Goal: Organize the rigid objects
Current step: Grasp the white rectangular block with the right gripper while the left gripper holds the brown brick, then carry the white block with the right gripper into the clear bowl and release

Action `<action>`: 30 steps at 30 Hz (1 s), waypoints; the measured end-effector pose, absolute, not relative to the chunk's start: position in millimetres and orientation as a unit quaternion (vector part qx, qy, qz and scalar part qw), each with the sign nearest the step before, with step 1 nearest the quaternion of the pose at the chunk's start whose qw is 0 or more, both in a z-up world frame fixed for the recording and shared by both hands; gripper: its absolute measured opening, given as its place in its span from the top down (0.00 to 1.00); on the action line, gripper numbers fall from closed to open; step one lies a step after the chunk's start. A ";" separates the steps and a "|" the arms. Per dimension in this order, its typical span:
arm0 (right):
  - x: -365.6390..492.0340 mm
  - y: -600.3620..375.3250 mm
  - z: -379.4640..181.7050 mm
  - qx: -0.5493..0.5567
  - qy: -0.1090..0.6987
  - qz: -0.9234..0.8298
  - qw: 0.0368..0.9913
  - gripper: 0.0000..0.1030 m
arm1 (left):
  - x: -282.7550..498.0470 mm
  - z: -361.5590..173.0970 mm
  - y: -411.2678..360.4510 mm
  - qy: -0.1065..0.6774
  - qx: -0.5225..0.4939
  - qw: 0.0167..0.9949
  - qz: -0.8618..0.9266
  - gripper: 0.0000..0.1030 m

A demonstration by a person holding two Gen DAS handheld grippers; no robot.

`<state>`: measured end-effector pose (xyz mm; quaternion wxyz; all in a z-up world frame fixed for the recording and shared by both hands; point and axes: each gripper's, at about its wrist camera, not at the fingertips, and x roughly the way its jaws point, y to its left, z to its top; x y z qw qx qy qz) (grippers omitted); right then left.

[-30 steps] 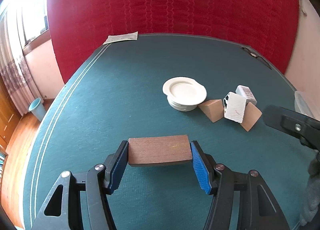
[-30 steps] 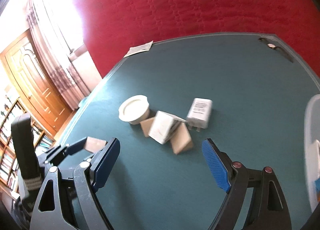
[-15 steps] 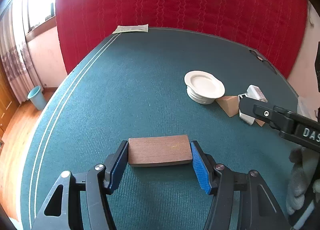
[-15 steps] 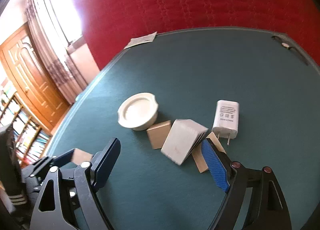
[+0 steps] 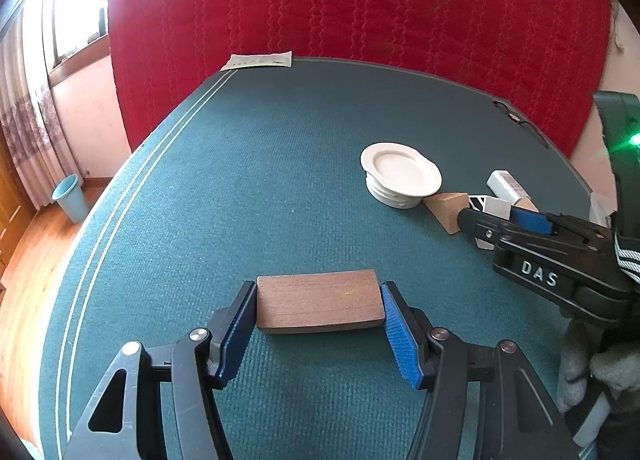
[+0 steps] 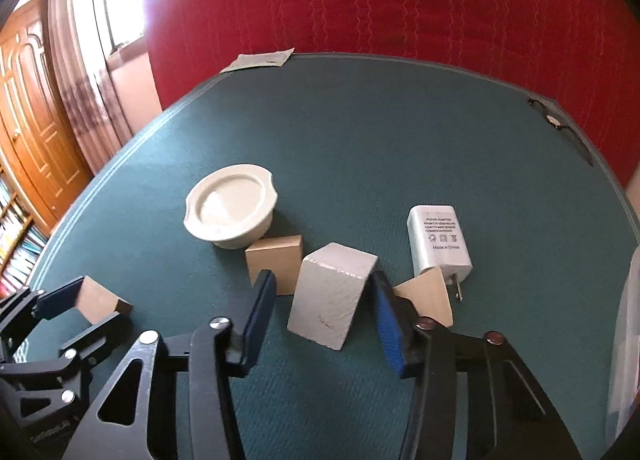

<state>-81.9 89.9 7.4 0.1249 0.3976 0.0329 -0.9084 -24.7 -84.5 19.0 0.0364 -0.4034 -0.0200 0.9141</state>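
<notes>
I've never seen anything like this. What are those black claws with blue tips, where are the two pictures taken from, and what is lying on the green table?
They are hand-held grippers, one per hand, each with a camera looking along its fingers; no robot. The left gripper clamps a brown wooden block. The right gripper is closing around a white stone-like block; its left pad seems not to touch yet. On the green felt table also lie a white ceramic dish, two tan wooden wedges, a white plug adapter and a paper slip.

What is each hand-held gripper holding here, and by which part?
Left hand-held gripper: brown wooden block, clamped by its two short ends. Right hand-held gripper: closing around the grey-white block, not yet gripping.
</notes>
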 end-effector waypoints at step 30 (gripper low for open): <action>-1.9 128.0 22.8 0.380 0.018 -0.908 0.178 0.68 | -13.0 23.9 -72.2 -0.002 -0.392 0.048 0.919 0.38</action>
